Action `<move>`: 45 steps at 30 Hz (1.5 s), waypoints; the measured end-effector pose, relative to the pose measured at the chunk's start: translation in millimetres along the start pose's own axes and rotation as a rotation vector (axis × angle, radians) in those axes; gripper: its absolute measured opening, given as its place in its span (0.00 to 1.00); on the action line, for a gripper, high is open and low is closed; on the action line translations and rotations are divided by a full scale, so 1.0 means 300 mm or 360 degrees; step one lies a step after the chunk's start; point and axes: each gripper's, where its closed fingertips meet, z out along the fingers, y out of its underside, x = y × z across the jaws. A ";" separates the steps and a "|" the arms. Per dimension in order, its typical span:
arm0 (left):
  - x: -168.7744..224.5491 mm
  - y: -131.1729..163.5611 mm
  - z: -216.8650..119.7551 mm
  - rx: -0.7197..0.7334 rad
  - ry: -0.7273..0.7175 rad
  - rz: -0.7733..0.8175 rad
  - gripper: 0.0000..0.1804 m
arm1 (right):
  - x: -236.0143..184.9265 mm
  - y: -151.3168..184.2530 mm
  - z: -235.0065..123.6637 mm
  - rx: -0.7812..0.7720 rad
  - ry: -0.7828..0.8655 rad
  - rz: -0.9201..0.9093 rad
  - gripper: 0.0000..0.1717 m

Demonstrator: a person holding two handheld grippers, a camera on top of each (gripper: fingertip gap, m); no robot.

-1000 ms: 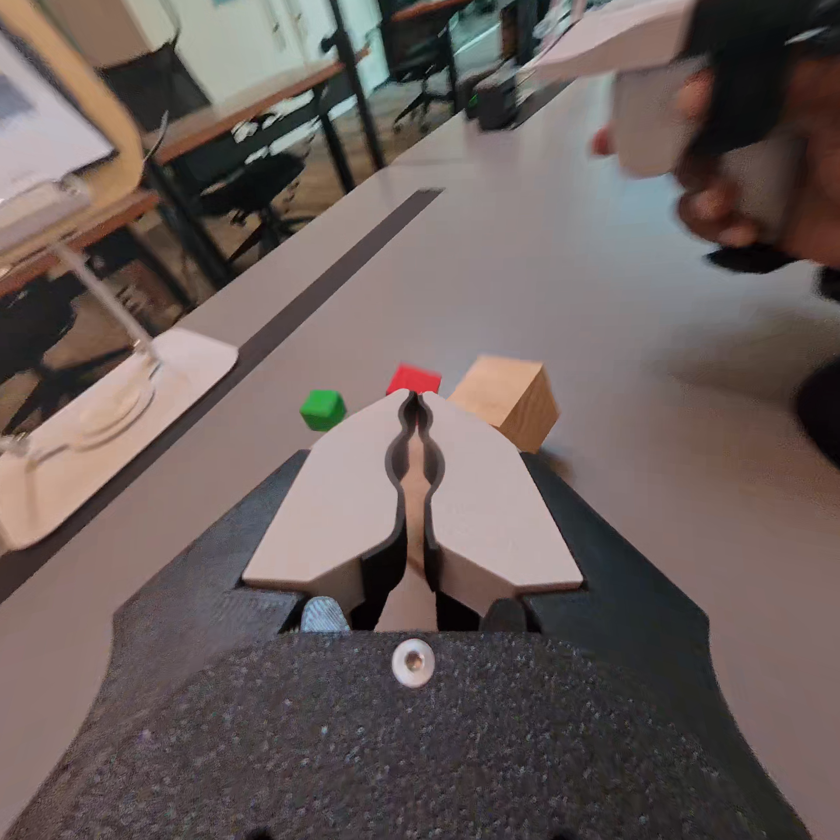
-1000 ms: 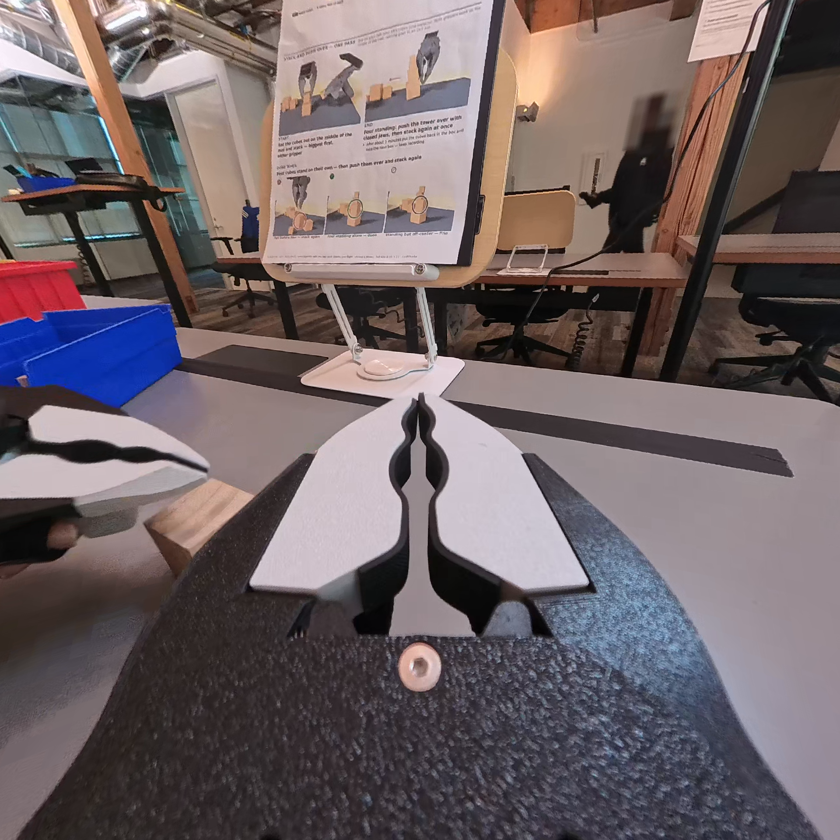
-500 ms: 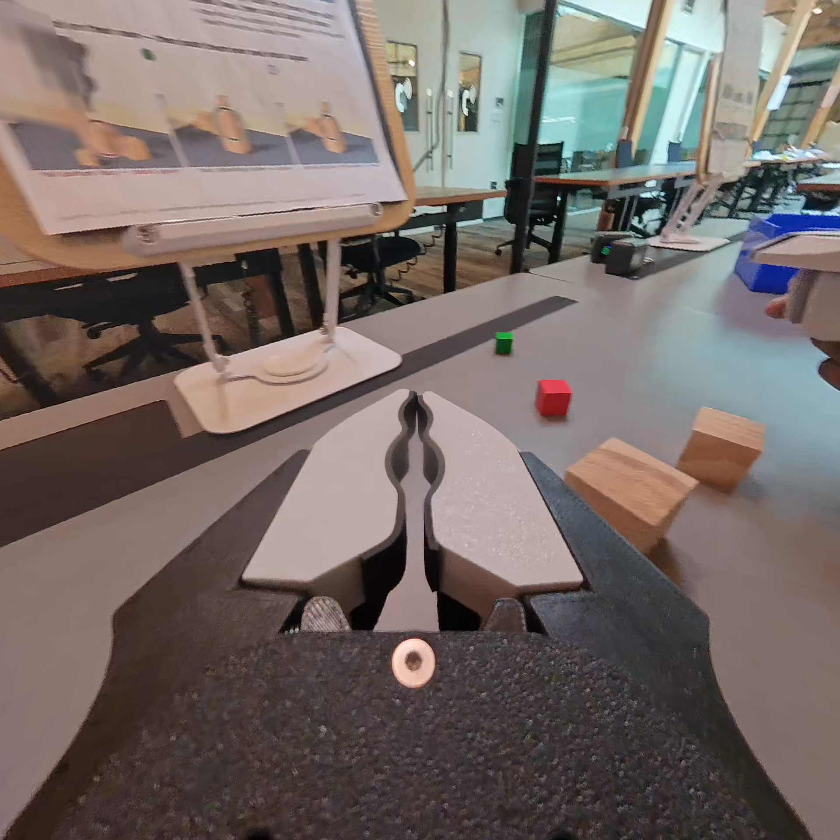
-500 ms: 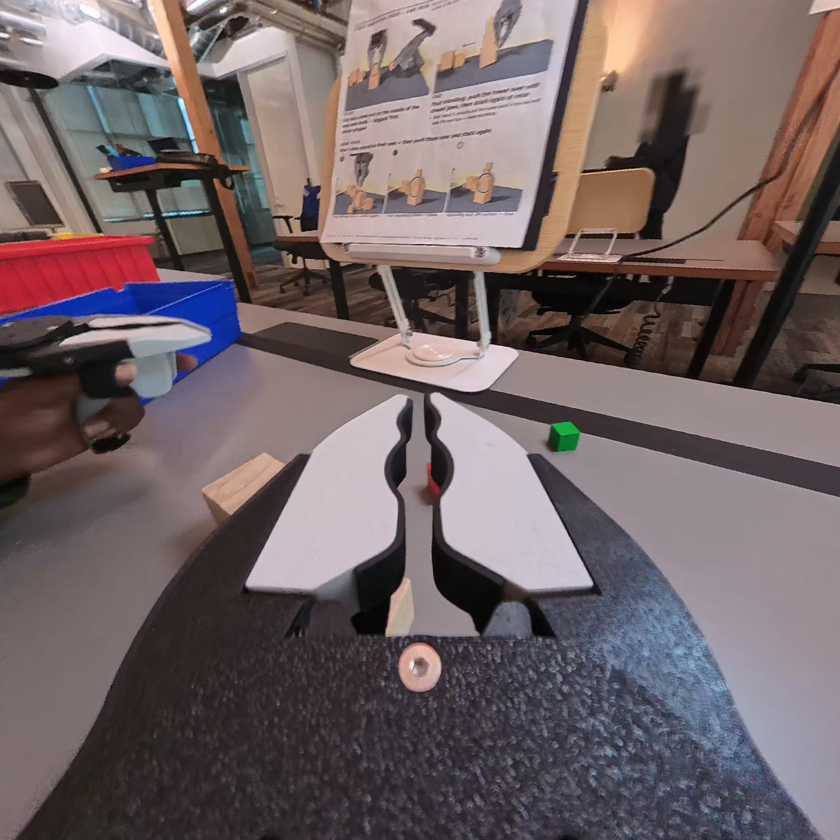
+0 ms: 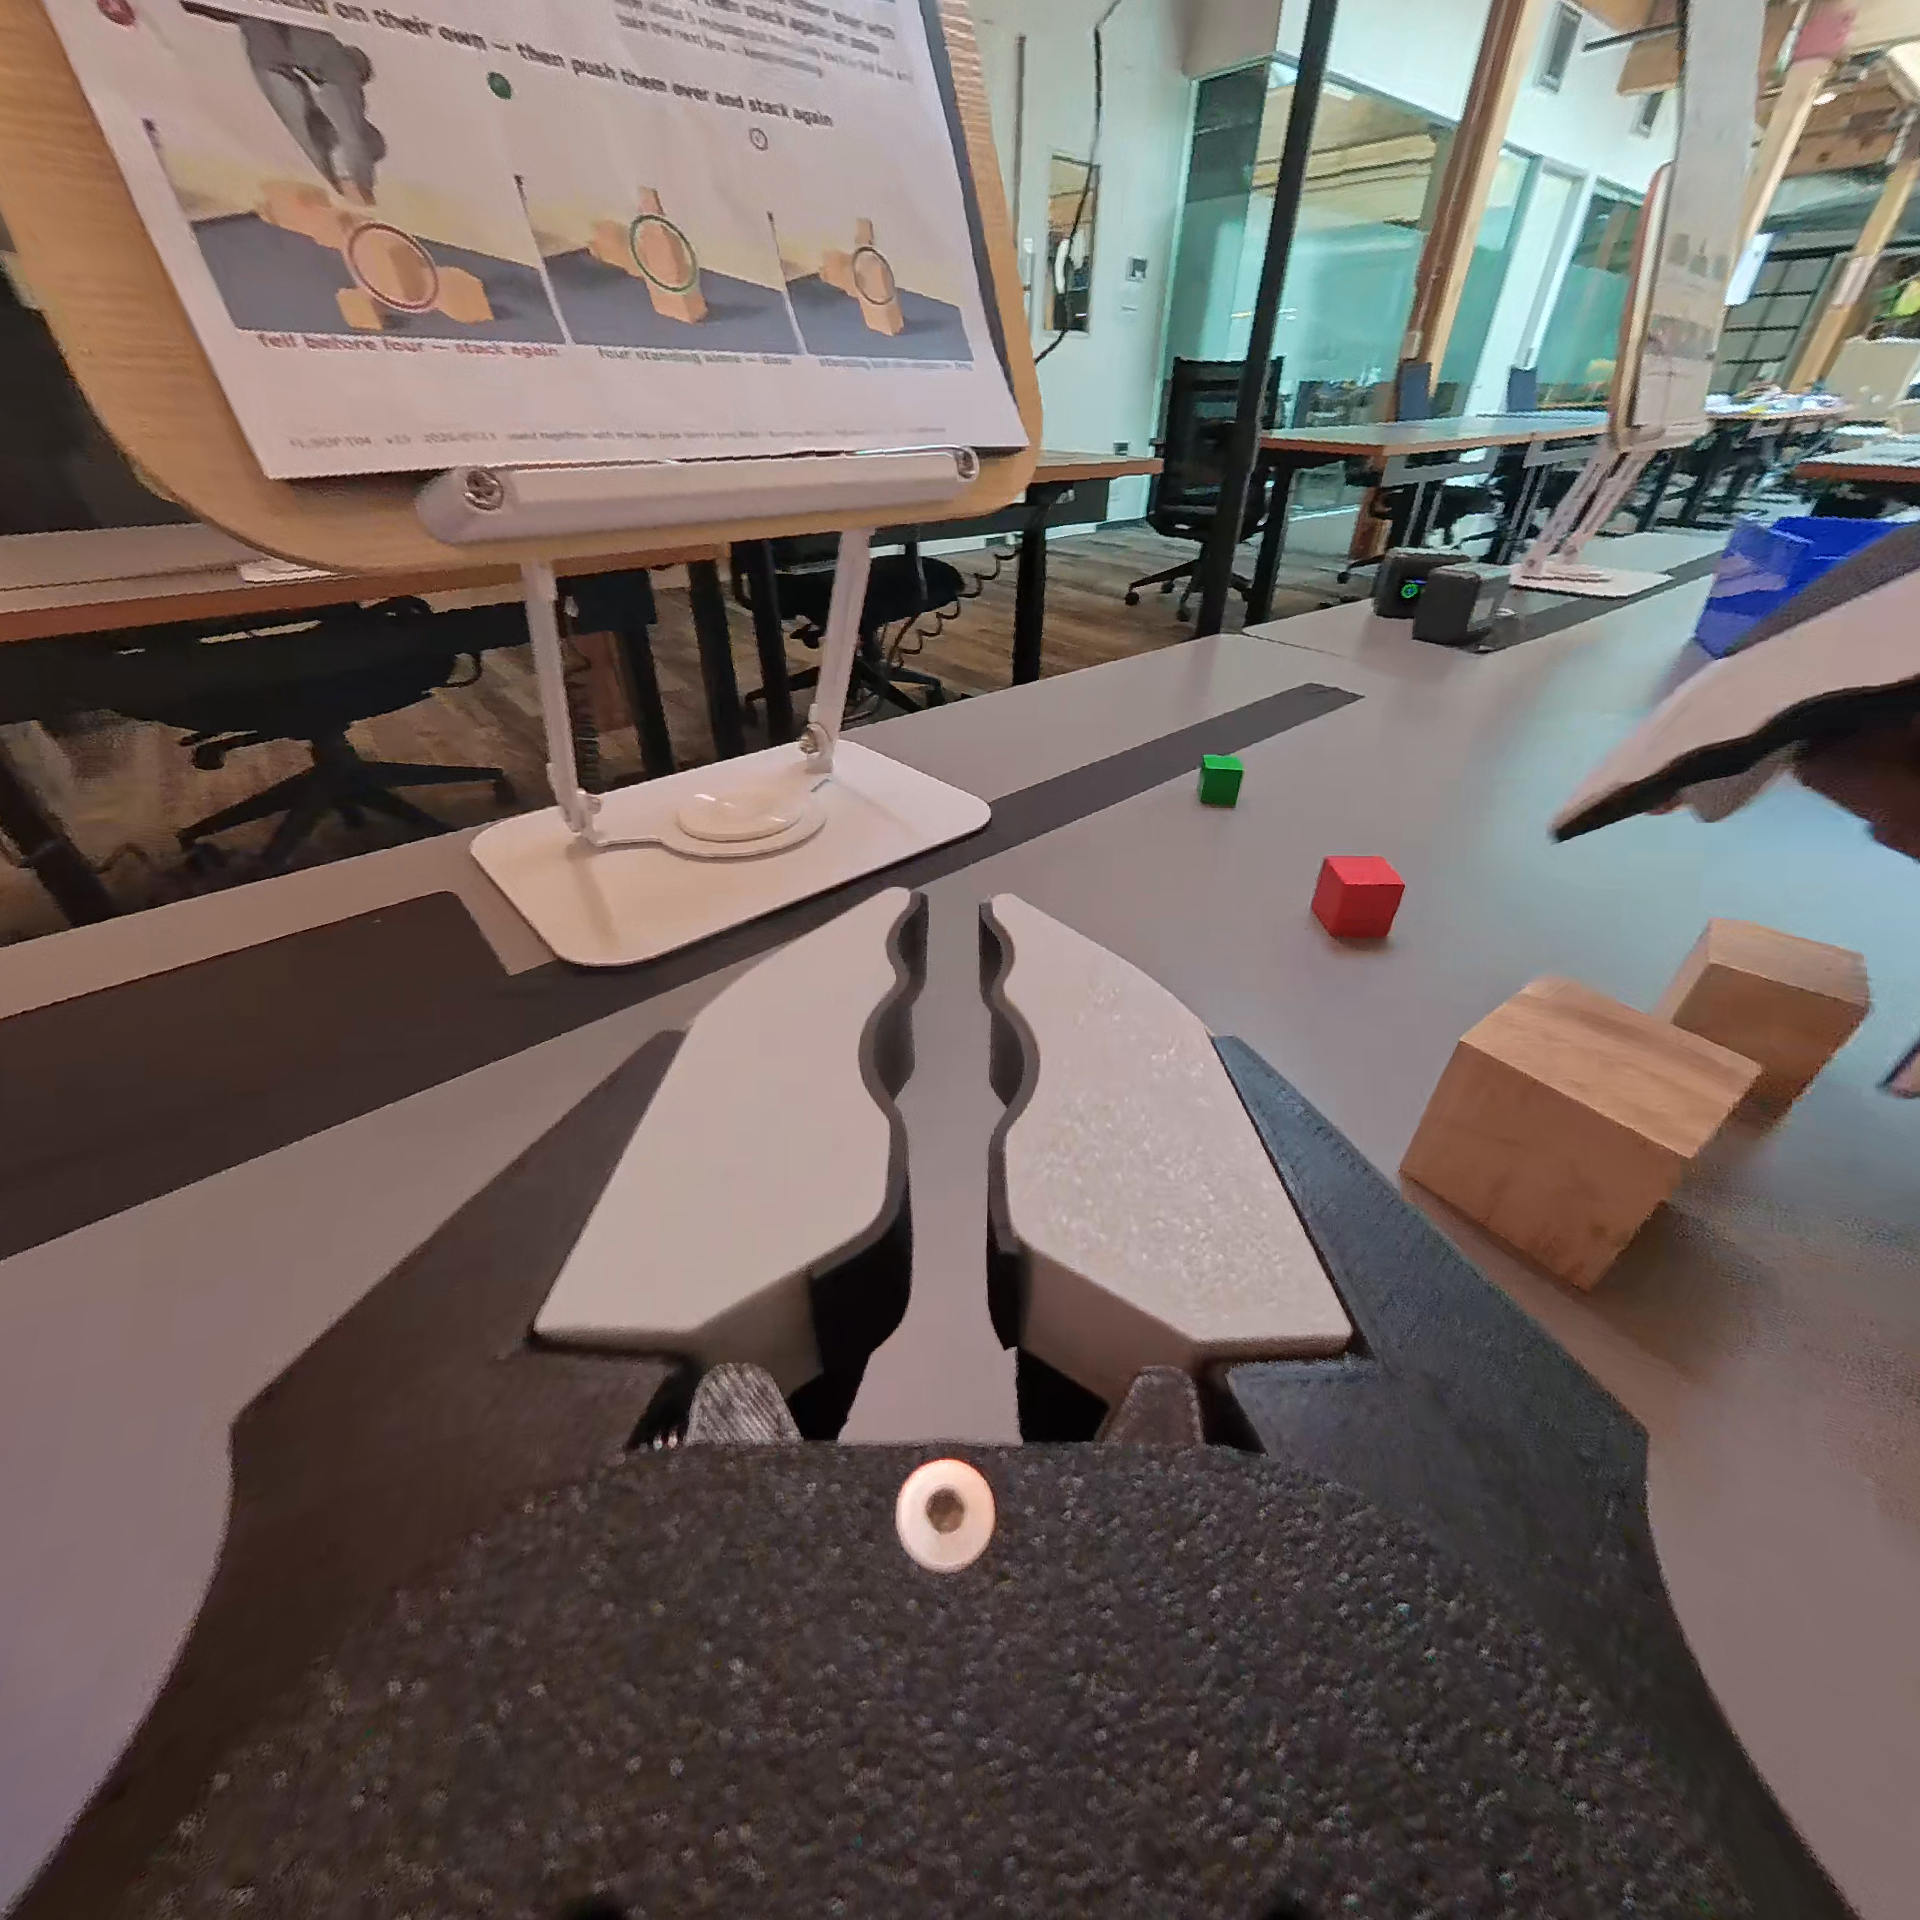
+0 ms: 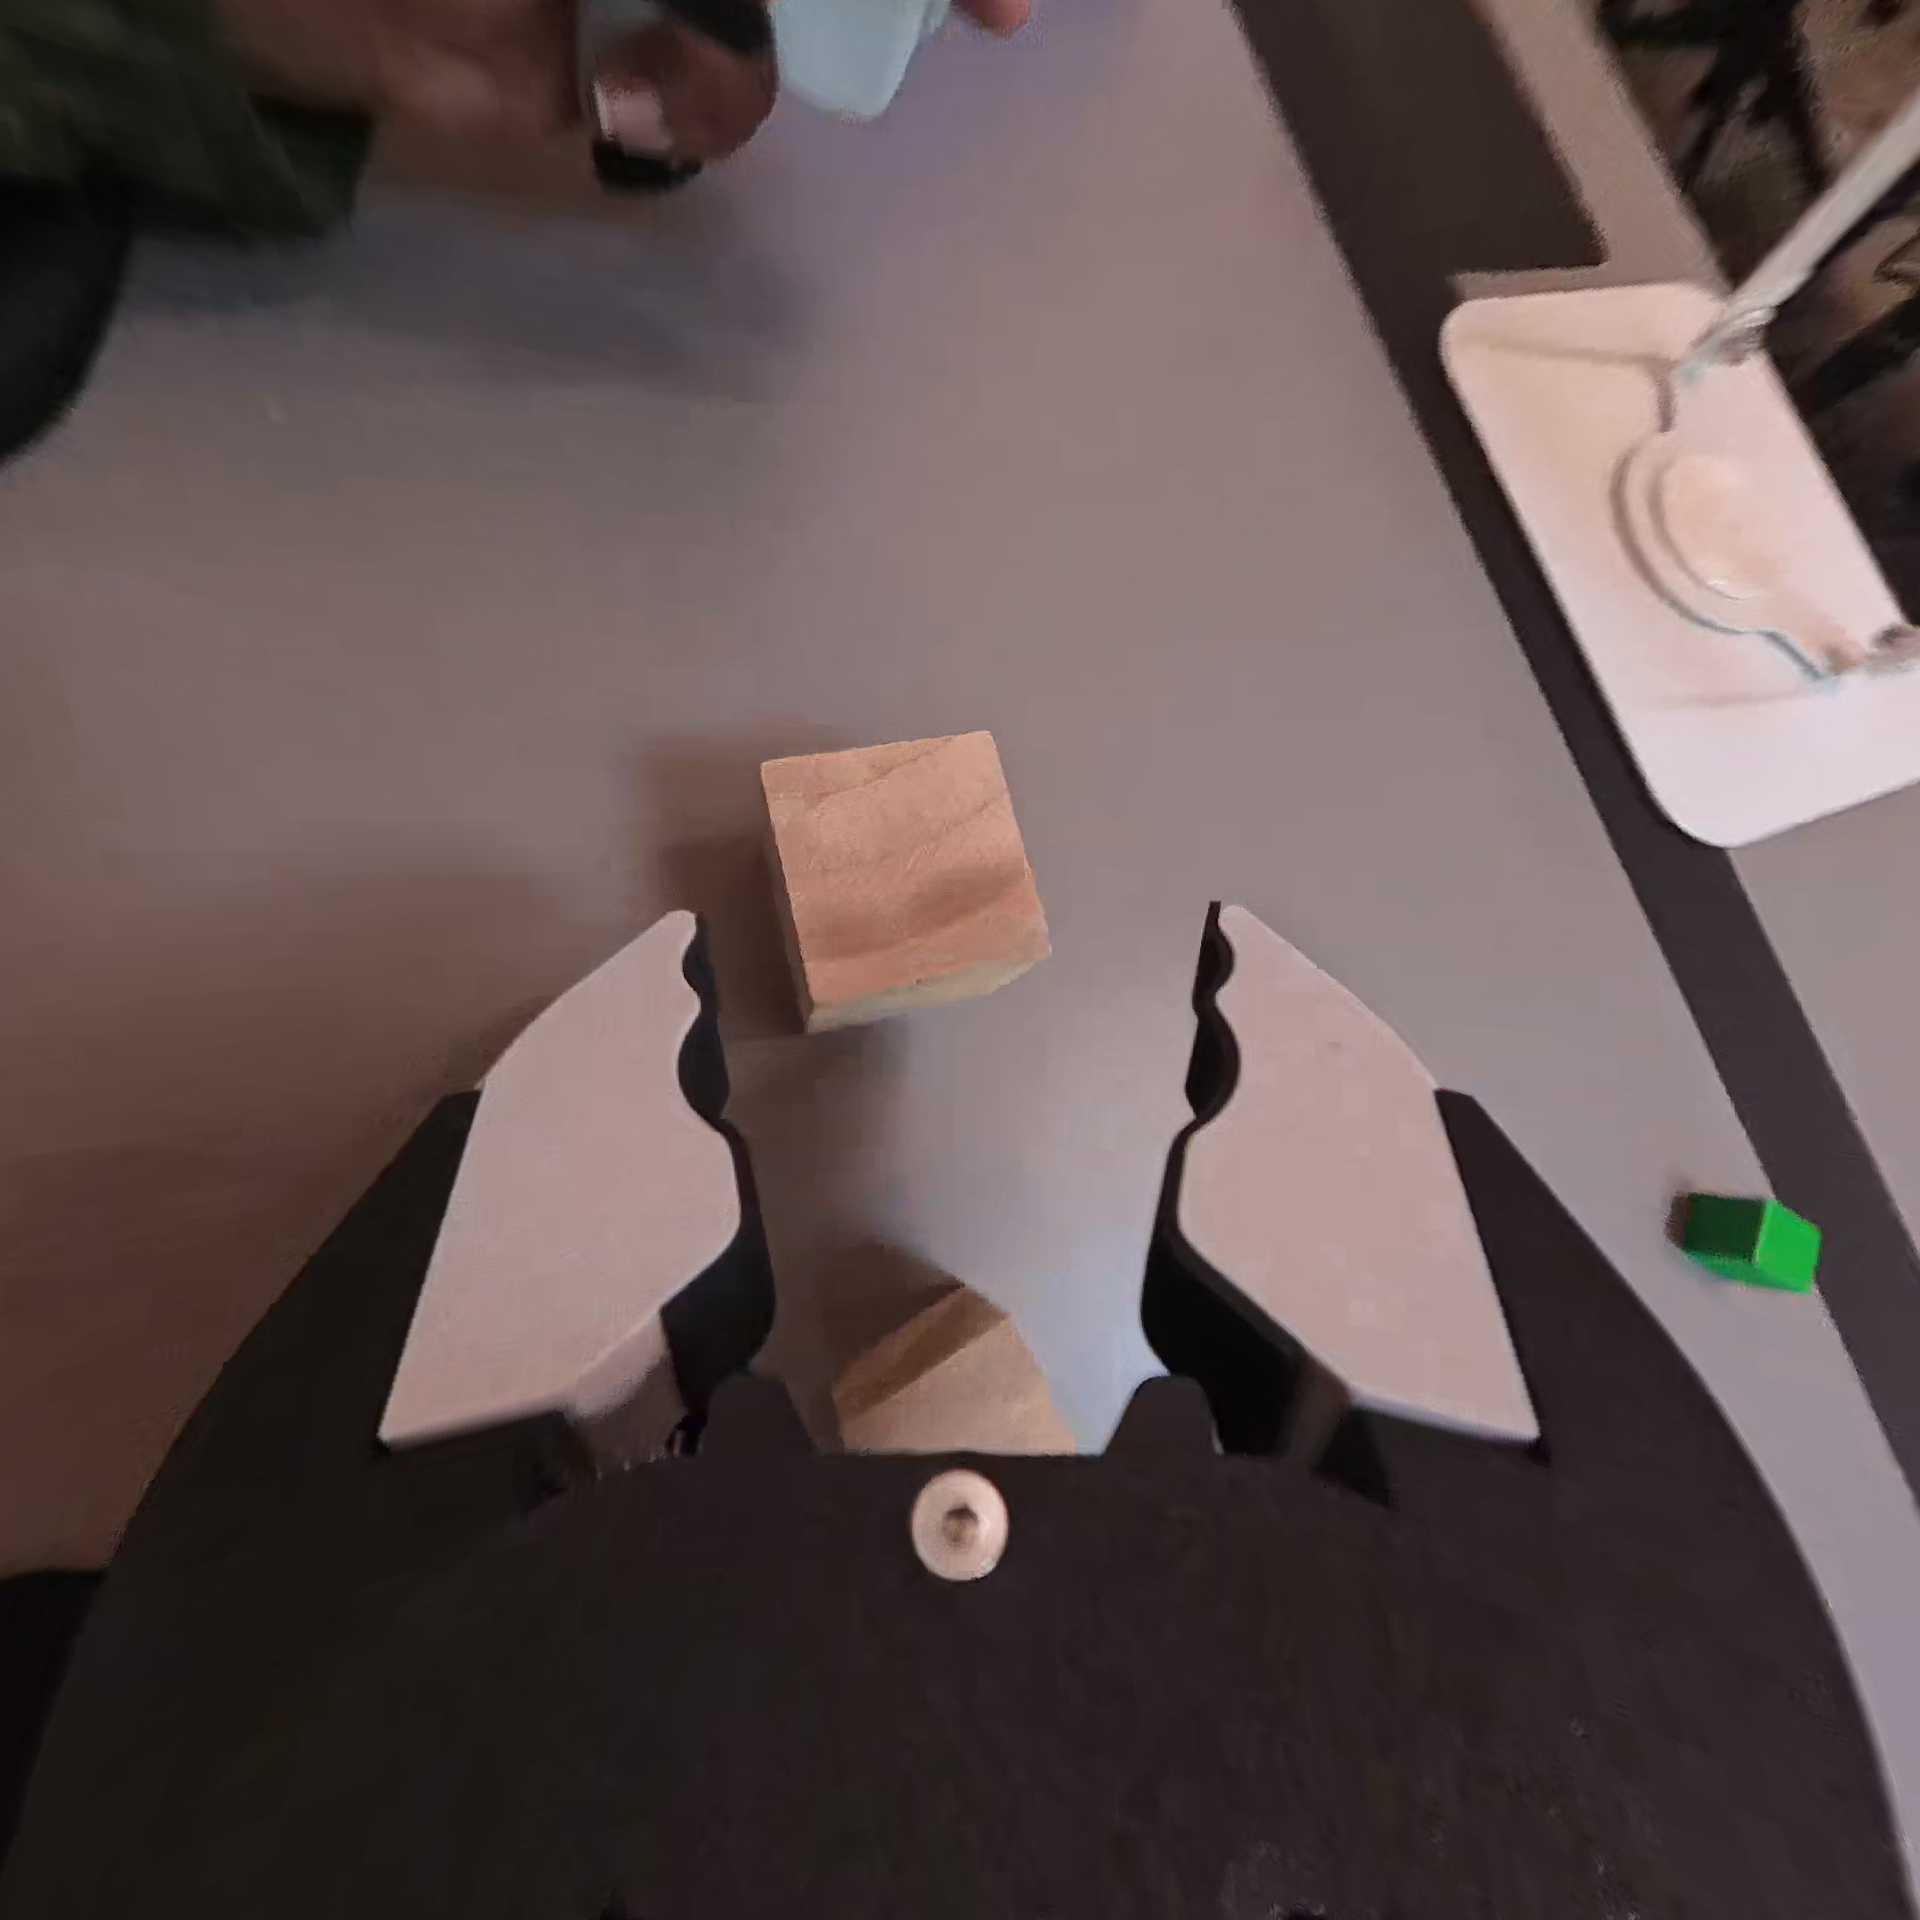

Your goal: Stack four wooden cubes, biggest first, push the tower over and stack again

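Observation:
In the right wrist view my right gripper [image 6: 948, 914] points down at the grey table [image 6: 416, 623], its jaws wide open. A light wooden cube [image 6: 899, 873] lies at the fingertips, nearer the left finger [image 6: 613, 1091], and neither pad touches it. A second wooden block [image 6: 951, 1382] shows partly, close to the palm. In the left wrist view my left gripper [image 5: 951, 909] hovers low over the table with its jaws a narrow way apart and nothing between them. Two wooden blocks [image 5: 1579, 1127] [image 5: 1766, 1003], a red cube [image 5: 1356, 896] and a green cube [image 5: 1220, 779] lie to its right. The right gripper [image 5: 1745, 717] hangs above them.
A white document stand's base [image 5: 727, 842] sits on a dark strip [image 5: 208, 1039] along the table's far edge; it also shows in the right wrist view [image 6: 1683, 540], with the green cube [image 6: 1751, 1257] nearby. A hand [image 6: 675, 73] on the left gripper is at the top. A blue bin [image 5: 1766, 582] stands far right. The left gripper's tips are roughly 20 cm from the right gripper's.
My right gripper has tipped from level to pointing down over the wooden blocks, and its jaws have opened wide. My left gripper's jaws have parted slightly from shut.

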 end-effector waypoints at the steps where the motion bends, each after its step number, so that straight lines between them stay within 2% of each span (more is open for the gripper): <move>1: 0.015 0.000 0.002 0.0006 0.0035 -0.0012 0.05 | -0.001 -0.003 0.031 -0.0084 -0.0036 -0.0054 0.43; 5: 0.040 -0.022 -0.005 0.0053 0.0094 -0.0029 0.07 | -0.039 0.044 0.136 -0.0484 -0.0278 -0.0234 0.34; 7: 0.038 -0.025 -0.009 0.0060 0.0103 -0.0042 0.07 | -0.031 0.037 0.147 -0.0553 -0.0332 -0.0345 0.34; 10: 0.026 -0.024 -0.006 0.0060 0.0076 -0.0055 0.06 | 0.050 -0.018 0.142 -0.0490 -0.0383 -0.0338 0.33; 12: 0.038 -0.018 0.000 0.0048 0.0103 -0.0057 0.06 | 0.158 -0.040 0.151 -0.0462 -0.0360 -0.0288 0.34; 18: 0.059 -0.003 0.000 0.0013 0.0138 -0.0016 0.06 | 0.402 0.024 0.243 -0.0530 -0.0310 -0.0158 0.33; 20: 0.059 0.005 -0.001 -0.0004 0.0136 -0.0019 0.05 | 0.423 0.060 0.263 -0.0542 -0.0338 -0.0173 0.34; 25: 0.071 0.025 0.008 -0.0041 0.0160 -0.0029 0.05 | 0.426 0.070 0.266 -0.0525 -0.0322 -0.0326 0.35; 27: 0.075 0.034 0.012 -0.0060 0.0165 -0.0025 0.05 | 0.433 0.074 0.264 -0.0558 -0.0265 -0.0334 0.46; 30: 0.074 0.036 0.008 -0.0066 0.0159 -0.0018 0.05 | 0.417 0.040 0.201 -0.0457 -0.0241 -0.0283 0.47; 34: 0.070 0.036 0.005 -0.0062 0.0155 -0.0027 0.05 | 0.314 0.041 0.039 -0.0395 -0.0302 -0.0308 0.43; 40: 0.084 0.037 0.011 -0.0049 0.0175 0.0014 0.05 | 0.093 0.215 -0.130 -0.0651 -0.0415 -0.0404 0.46; 45: 0.100 0.023 0.007 0.0000 0.0229 -0.0001 0.05 | 0.013 0.302 -0.158 -0.0742 -0.0417 -0.0461 0.44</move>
